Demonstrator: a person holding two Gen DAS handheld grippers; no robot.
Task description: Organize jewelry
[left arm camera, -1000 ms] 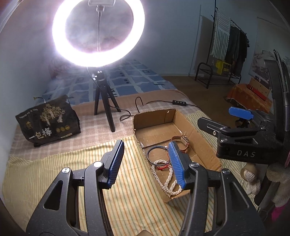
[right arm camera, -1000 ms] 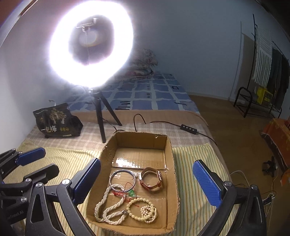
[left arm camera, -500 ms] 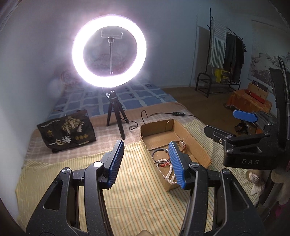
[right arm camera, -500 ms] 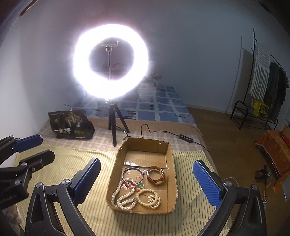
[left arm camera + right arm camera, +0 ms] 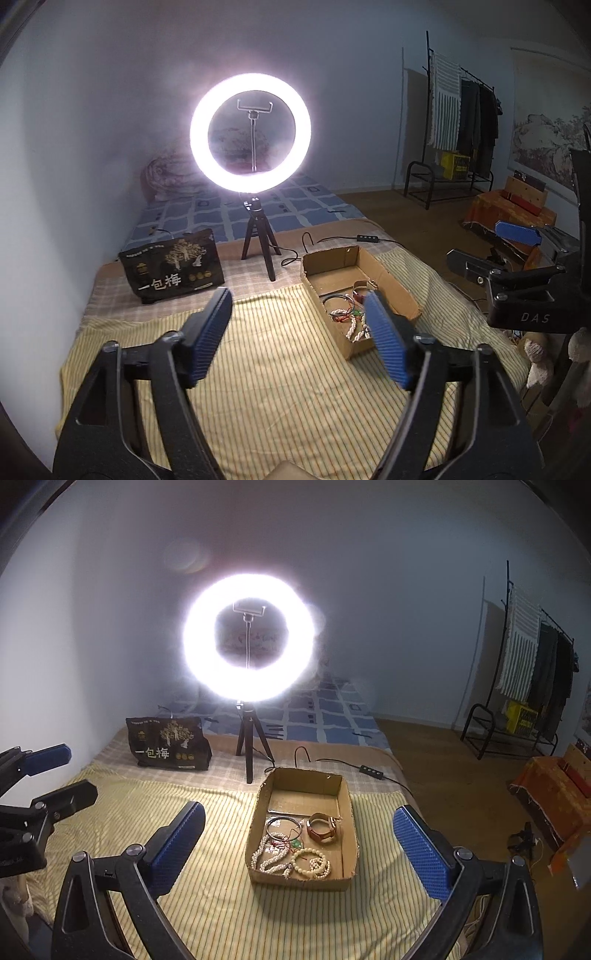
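Note:
A shallow cardboard box (image 5: 347,805) lies on the striped bedspread and holds a brown leather watch (image 5: 322,828), a dark bangle (image 5: 282,825), a white pearl necklace (image 5: 269,854) and a cream bead bracelet (image 5: 312,860). The box also shows in the left wrist view (image 5: 391,277), partly behind my finger. My left gripper (image 5: 299,332) is open and empty, well back from the box. My right gripper (image 5: 299,845) is open and empty, above and in front of the box.
A lit ring light (image 5: 248,637) on a small tripod (image 5: 249,746) stands behind the box, its cable and switch (image 5: 371,771) trailing right. A black printed bag (image 5: 166,744) sits at the back left. A clothes rack (image 5: 524,672) stands far right.
Both grippers have drawn back and up from the box, so the box looks smaller and farther. Both stay open and empty.

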